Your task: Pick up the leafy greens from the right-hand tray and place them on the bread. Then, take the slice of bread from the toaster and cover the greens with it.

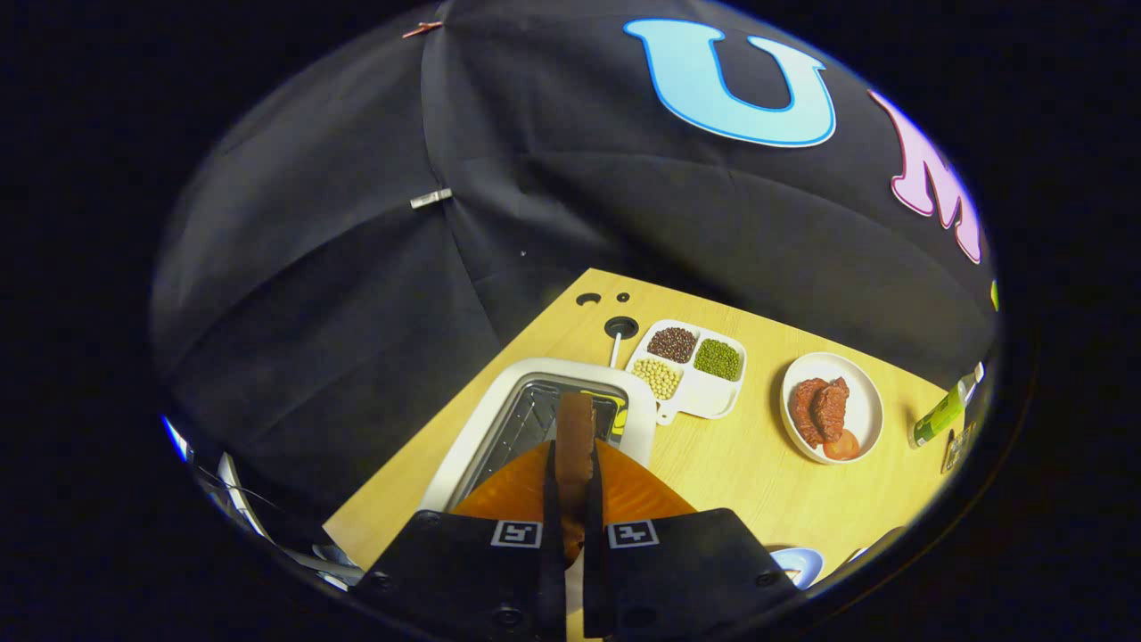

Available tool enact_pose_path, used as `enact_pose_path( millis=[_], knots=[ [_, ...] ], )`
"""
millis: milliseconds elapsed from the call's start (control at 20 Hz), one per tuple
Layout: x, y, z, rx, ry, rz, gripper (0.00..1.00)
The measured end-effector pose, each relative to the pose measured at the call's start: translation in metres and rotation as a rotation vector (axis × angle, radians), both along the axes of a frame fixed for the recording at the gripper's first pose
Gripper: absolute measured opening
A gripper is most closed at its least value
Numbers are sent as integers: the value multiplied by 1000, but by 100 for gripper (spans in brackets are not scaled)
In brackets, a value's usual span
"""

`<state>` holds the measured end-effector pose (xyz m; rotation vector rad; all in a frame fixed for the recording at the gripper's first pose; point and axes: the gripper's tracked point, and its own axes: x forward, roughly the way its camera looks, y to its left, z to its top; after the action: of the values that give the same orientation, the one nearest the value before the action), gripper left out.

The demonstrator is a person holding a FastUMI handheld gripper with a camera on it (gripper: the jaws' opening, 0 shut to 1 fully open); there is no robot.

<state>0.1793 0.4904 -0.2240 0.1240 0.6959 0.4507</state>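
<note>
A slice of toasted bread (575, 419) stands on edge, its brown crust toward the camera, pinched between both fingers of my gripper (573, 455). The gripper is shut on it. The slice hangs just above the slot of the white toaster (535, 370), which sits directly ahead of and below the fingers. The lower part of the slice is hidden between the fingers.
Beyond the toaster, a white divided tray (704, 401) holds three kinds of beans. To its right a white plate (860, 392) carries meat pieces and a tomato slice. A green bottle (940, 415) lies near the wooden table's right edge. A blue-rimmed dish (800, 563) sits beside the right finger.
</note>
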Motion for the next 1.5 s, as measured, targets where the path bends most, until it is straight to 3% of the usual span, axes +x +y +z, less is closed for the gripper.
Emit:
enact_pose_path(
  millis=[300, 650, 1100, 1350, 1500],
  knots=[
    [-5, -33, 55, 102, -95, -50, 12],
    [-27, -125, 92, 147, -168, -146, 12],
    [-97, -255, 29, 63, -105, -287, 12],
    [-131, -266, -22, 149, -8, -371, 12],
    [-140, -259, -51, 168, 29, -377, 12]
  ],
)
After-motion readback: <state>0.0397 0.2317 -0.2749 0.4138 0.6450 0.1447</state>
